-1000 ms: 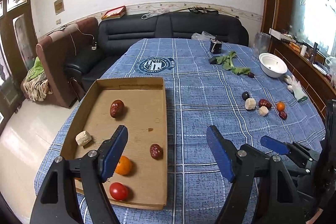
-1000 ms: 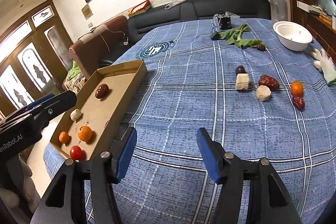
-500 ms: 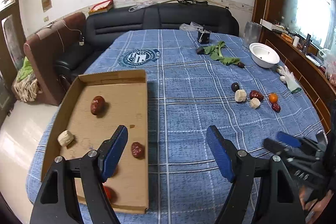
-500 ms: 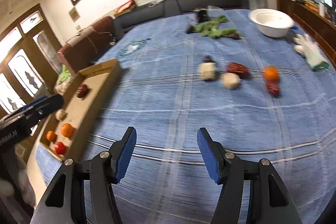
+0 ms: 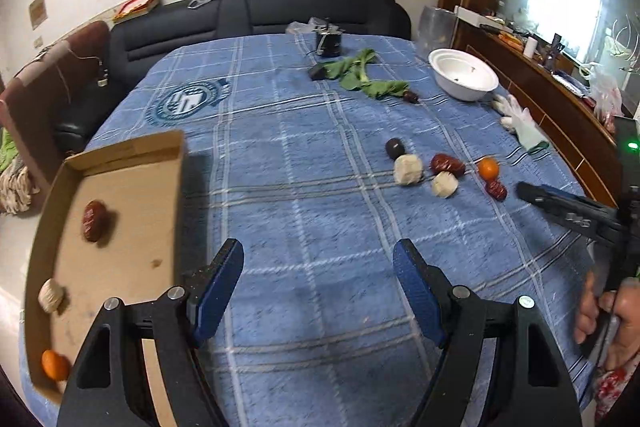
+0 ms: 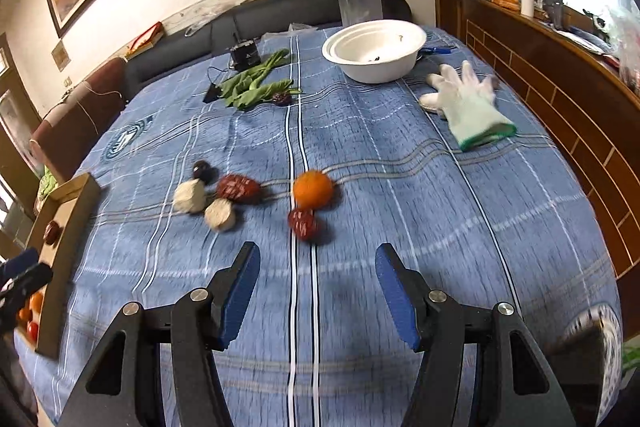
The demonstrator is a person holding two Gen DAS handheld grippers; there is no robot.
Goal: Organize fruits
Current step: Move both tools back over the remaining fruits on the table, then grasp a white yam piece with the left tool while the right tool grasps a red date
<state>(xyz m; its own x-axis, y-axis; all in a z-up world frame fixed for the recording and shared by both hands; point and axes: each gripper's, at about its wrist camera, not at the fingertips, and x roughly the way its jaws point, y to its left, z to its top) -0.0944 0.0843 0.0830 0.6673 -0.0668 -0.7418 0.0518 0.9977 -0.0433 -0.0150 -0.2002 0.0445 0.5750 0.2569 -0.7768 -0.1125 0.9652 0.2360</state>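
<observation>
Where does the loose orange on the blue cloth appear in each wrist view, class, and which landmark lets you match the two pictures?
Left wrist view: the orange sits right of centre, just above a red date.
Right wrist view: the orange sits near the centre, just above that date.
Shared landmark: the white bowl, farther back on the cloth in both.

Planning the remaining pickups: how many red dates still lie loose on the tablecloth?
2: one large red date beside the pale lumps, one smaller date just below the orange. A dark fruit by the greens is unclear.
</observation>
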